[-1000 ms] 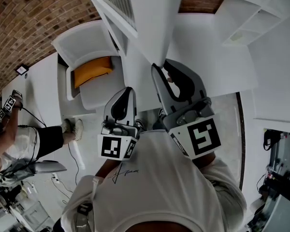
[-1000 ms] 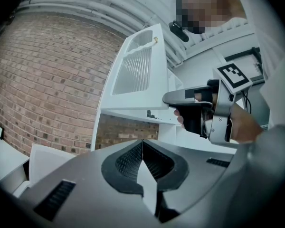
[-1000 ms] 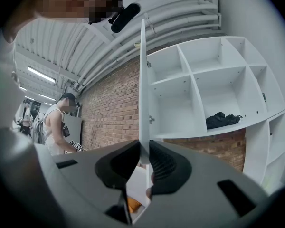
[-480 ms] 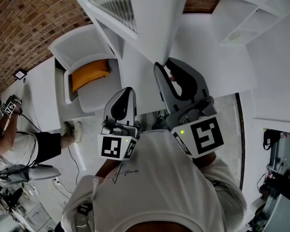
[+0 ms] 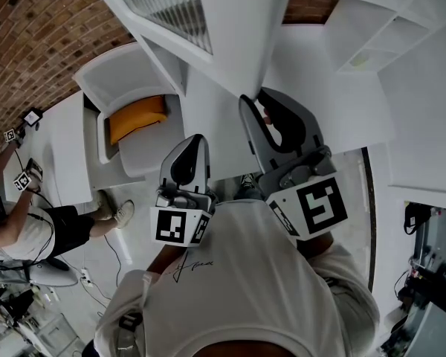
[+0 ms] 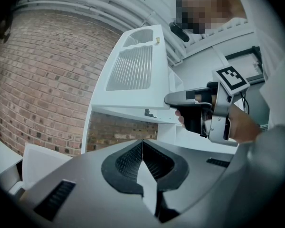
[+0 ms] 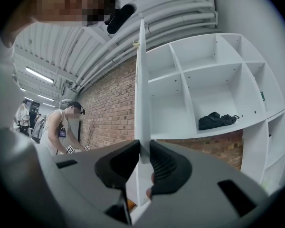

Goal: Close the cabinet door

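Door (image 7: 141, 80) edge clamped in raised right tool (image 7: 143, 152).

Smooth, matt white paint on the cabinet door (image 7: 141, 103), pinched between the black ribbed pads (image 7: 164, 167) of the right gripper (image 7: 143, 156). Its shell is matt grey plastic. Beyond the jaws, a rough brick wall (image 7: 109, 108) and crumpled dark cloth (image 7: 216, 119).
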`<action>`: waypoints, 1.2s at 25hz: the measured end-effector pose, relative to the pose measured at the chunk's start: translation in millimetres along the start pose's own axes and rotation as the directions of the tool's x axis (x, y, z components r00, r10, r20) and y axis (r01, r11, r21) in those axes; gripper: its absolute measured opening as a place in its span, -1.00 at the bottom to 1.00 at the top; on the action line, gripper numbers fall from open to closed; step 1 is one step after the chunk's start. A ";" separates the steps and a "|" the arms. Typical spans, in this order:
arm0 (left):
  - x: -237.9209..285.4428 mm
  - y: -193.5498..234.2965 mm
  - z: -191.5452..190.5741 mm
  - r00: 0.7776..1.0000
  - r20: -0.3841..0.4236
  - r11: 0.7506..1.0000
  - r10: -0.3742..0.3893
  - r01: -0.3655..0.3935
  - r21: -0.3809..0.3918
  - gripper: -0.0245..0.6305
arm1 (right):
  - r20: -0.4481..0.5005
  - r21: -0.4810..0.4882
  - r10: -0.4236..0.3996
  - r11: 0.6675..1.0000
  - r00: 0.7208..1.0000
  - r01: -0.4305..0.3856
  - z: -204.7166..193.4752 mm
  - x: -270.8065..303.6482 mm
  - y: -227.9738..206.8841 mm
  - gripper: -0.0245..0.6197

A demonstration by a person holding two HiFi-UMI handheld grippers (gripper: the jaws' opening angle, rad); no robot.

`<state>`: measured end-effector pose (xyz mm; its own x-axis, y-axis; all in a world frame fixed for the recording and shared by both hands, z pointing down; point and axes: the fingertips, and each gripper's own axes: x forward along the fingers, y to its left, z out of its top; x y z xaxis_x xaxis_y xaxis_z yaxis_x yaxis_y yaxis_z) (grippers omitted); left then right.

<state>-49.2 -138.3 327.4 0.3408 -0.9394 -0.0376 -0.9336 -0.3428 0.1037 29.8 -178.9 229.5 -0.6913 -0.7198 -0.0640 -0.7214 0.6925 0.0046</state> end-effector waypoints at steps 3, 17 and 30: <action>5.8 -2.2 -0.6 1.000 0.002 1.000 0.001 -0.001 -0.002 -0.87 | -0.002 -0.002 0.002 1.000 1.000 -0.002 -0.3 1.4 -7.1 -0.70; 28.7 -3.0 -3.8 1.000 0.007 1.000 0.023 -0.023 -0.002 -0.87 | -0.003 0.011 0.014 1.000 1.000 -0.014 -0.7 11.5 -41.3 -0.68; 46.8 -6.1 -7.3 0.999 0.024 1.000 0.029 -0.029 0.001 -0.87 | 0.003 0.009 0.038 0.999 0.999 -0.038 -3.8 19.0 -59.8 -0.67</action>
<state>-26.8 -180.2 332.3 0.3105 -0.9488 -0.0583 -0.9434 -0.3151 0.1036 59.6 -234.1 231.8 -0.7177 -0.6931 -0.0669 -0.6946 0.7194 -0.0020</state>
